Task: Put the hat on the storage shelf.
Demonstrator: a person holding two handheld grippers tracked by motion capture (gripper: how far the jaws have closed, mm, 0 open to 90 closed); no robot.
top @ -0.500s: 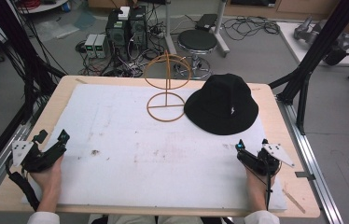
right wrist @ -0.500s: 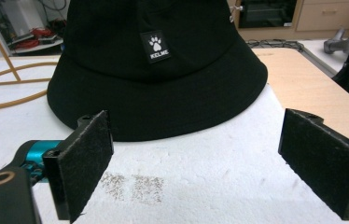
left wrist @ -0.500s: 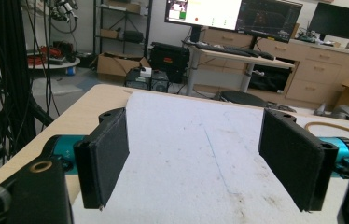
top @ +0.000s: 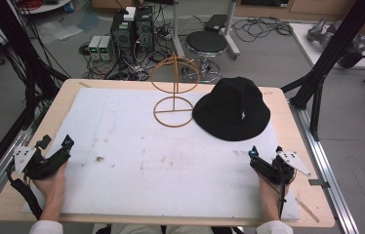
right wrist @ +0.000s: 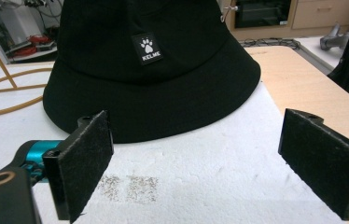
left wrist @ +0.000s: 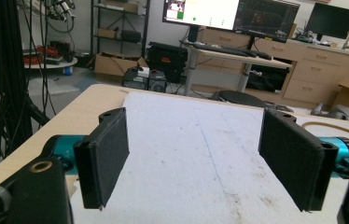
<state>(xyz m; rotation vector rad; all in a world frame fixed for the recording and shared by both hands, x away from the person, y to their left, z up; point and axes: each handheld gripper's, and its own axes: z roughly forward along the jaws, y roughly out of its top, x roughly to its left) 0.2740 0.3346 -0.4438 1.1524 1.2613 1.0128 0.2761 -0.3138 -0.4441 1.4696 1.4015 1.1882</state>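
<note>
Each black claw has flat dark pads, teal fittings, a grey three-cornered plate; white sleeves.

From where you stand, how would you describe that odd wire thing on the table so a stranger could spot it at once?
Start at the white mat covering the wooden table, and look to its far edge, near the middle. There, just left of the black bucket hat, stands the wire stand. It is thin golden wire, a flat ring below and an upright ring on a stem above, and it is see-through where the hat is solid.
</note>
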